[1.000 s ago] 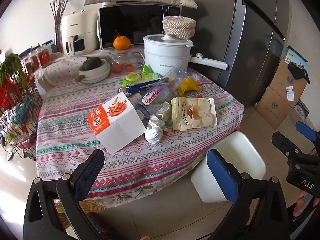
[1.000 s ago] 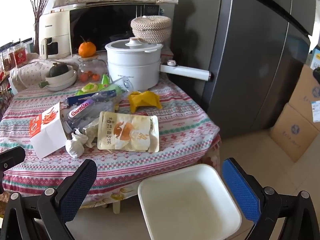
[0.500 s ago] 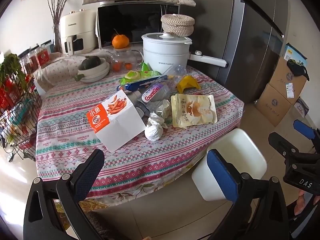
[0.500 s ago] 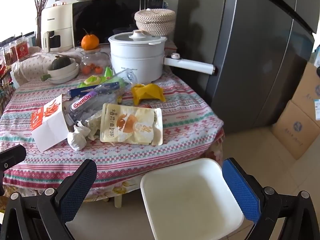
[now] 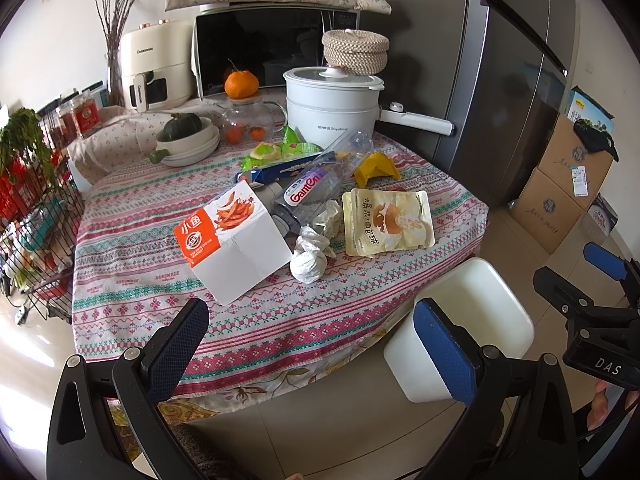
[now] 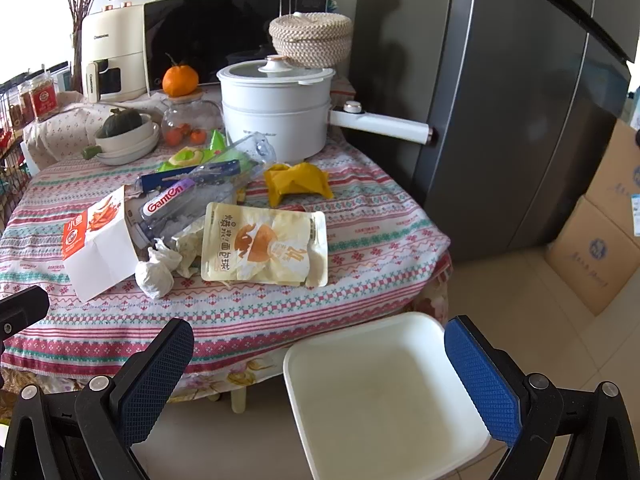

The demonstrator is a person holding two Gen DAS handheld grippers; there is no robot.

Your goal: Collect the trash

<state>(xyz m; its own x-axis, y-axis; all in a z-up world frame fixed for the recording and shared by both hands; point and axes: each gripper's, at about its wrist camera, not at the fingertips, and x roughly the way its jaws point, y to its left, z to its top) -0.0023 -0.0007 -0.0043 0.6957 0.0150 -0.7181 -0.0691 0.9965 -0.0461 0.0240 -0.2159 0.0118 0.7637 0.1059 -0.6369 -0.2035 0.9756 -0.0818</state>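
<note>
Both grippers, left [image 5: 310, 344] and right [image 6: 318, 364], gape wide and empty; tissue wad [image 5: 307, 265] sits near the table's front edge, dead ahead of left.

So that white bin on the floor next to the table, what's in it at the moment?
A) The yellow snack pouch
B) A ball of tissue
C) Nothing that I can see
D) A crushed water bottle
C: the right wrist view looks straight into the white bin and shows only its bare inside; the bottle, snack pouch and tissue ball all lie on the table.
</note>
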